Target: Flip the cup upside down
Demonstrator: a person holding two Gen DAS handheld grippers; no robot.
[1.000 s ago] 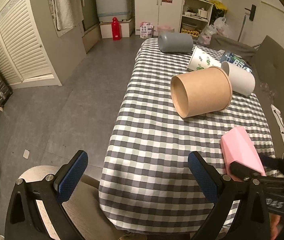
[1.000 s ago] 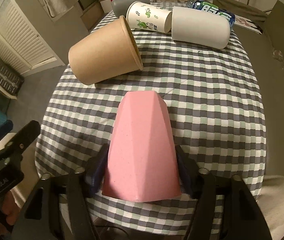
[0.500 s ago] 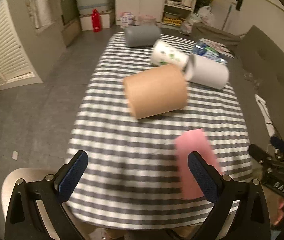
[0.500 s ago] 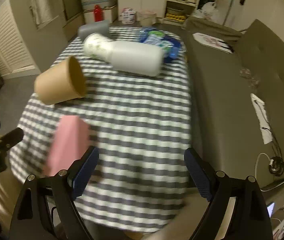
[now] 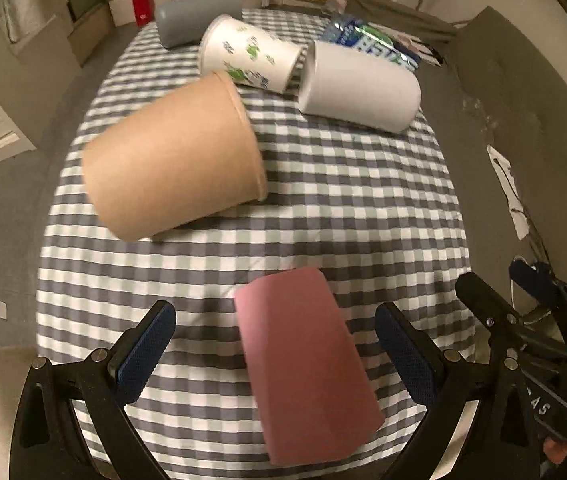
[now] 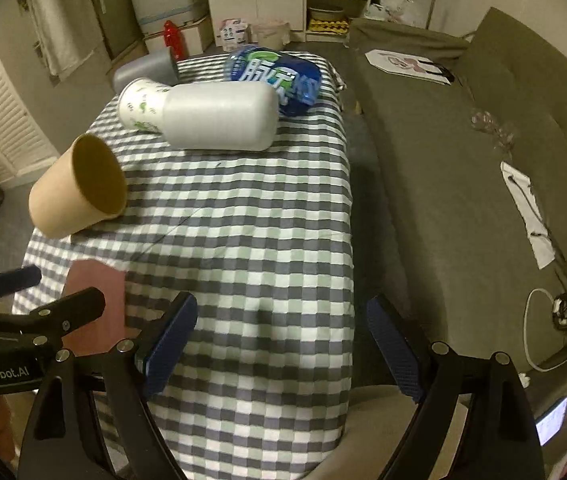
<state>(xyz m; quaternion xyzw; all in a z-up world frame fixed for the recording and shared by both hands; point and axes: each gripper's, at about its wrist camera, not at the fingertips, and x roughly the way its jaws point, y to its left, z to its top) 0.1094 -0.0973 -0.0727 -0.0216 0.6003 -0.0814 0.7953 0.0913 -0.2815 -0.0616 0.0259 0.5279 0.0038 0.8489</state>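
Pink and flat-sided, the cup [image 5: 307, 364] stands on the near part of the checked tablecloth [image 5: 323, 200], narrow end up and wide end down on the cloth. In the left wrist view it sits between the two blue pads of the left gripper [image 5: 275, 348], whose jaws are spread wide on either side with a clear gap to each pad, so nothing is being pinched. In the right wrist view only a strip of the cup [image 6: 95, 292] shows at the near left, partly behind the black frame of the other tool.

Well to the right of the cup, the right gripper [image 6: 279, 344] hangs over the near right edge of the table, jaws spread and holding nothing.

Farther back on the cloth, four other containers lie on their sides. A brown paper cup [image 5: 171, 160] is nearest, left of centre, its open mouth pointing to the right. Beyond it lies a white paper cup with green print [image 5: 249, 54], and just to its right a plain white cup [image 5: 359, 88], the two close together or touching. A grey cup [image 5: 195, 16] lies at the far left end of the table. A blue bottle [image 6: 275, 76] with white and green lettering lies behind the plain white cup at the far end.

A grey sofa [image 6: 463, 152] runs along the right side of the table. A red bottle [image 5: 141, 8] stands on the floor beyond the far end.
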